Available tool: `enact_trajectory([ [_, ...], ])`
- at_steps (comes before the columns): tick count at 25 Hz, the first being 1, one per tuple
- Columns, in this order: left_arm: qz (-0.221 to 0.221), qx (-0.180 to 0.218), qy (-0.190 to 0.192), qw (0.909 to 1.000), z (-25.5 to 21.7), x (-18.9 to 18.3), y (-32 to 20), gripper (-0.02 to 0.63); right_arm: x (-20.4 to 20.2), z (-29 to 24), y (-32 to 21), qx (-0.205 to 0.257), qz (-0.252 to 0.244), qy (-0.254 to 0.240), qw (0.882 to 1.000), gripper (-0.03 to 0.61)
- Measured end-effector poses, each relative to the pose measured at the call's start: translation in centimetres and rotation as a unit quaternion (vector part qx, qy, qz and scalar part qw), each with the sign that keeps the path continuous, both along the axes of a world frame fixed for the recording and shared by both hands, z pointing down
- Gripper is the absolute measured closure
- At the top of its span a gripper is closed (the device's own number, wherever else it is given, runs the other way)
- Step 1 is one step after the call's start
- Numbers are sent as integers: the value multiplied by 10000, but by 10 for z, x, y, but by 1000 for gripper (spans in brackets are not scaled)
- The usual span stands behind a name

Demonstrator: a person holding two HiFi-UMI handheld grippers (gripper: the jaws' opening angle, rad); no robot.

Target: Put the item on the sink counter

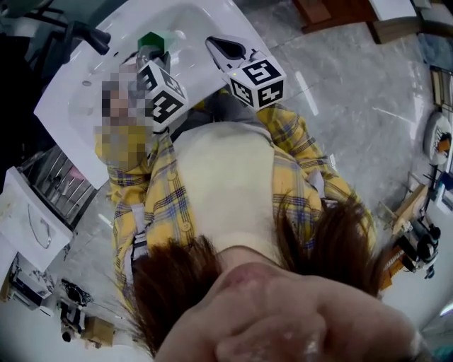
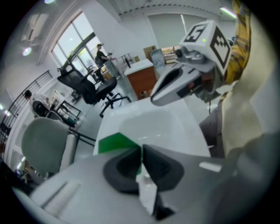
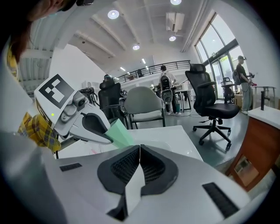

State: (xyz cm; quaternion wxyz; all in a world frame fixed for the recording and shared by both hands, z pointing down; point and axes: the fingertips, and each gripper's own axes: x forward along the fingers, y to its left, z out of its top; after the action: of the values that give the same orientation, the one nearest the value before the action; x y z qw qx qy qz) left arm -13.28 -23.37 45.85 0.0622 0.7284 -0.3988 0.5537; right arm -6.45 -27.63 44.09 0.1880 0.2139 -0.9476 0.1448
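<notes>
A green item [image 1: 151,39] is held over the white sink [image 1: 191,21], with my left gripper [image 1: 153,54] shut on it. In the left gripper view the green item [image 2: 113,143] sticks out to the left of the closed left gripper [image 2: 141,151], above the sink basin [image 2: 151,124]. My right gripper [image 1: 214,44] hovers beside it, shut with nothing in it. The right gripper view shows the right gripper [image 3: 139,151] with its pads together, and the left gripper [image 3: 83,122] holding the pale green item [image 3: 121,133].
A faucet handle [image 1: 92,37] sits at the sink's left. A metal rack [image 1: 60,180] and a white box [image 1: 28,219] stand below-left. Office chairs [image 3: 214,107] and a wooden cabinet [image 2: 144,81] stand beyond the sink. People stand further back.
</notes>
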Motion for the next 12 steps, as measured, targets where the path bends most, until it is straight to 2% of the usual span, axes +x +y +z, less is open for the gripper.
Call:
enact_trajectory([
  [12, -678, -242, -212, 9972, 5, -7, -51, 600, -21, -1, -46, -73, -969, -145, 9952, 563],
])
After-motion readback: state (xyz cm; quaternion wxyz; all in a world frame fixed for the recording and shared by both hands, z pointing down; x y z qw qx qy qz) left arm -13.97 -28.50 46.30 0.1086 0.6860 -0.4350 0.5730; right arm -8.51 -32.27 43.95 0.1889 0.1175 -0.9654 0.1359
